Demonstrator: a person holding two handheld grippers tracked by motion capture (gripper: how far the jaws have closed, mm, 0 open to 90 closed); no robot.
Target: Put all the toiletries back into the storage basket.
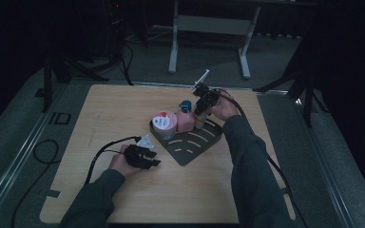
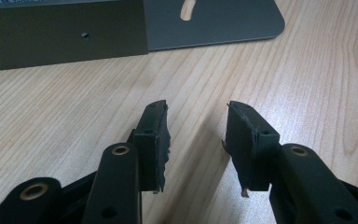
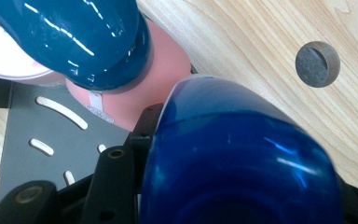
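A dark grey slotted tray [image 1: 190,151] lies mid-table. In it stand a round pink-and-white tub [image 1: 164,122] and a pink bottle with a teal cap [image 1: 186,116]. My right gripper [image 1: 202,108] reaches down at the tray's far right corner, shut on a bottle with a glossy blue cap [image 3: 242,149]. That cap sits right beside the pink bottle [image 3: 144,88], and its left jaw finger [image 3: 143,125] shows next to it. My left gripper [image 1: 148,157] rests low on the wood left of the tray, open with nothing between its fingers [image 2: 198,116]. The tray's wall [image 2: 65,42] is just ahead of it.
A round hole [image 3: 317,64] is cut in the wooden tabletop beyond the tray. Cables trail from both grippers across the table. Past the table's far edge stands a white frame [image 1: 209,28] on the floor. Bare wood lies at the front and left.
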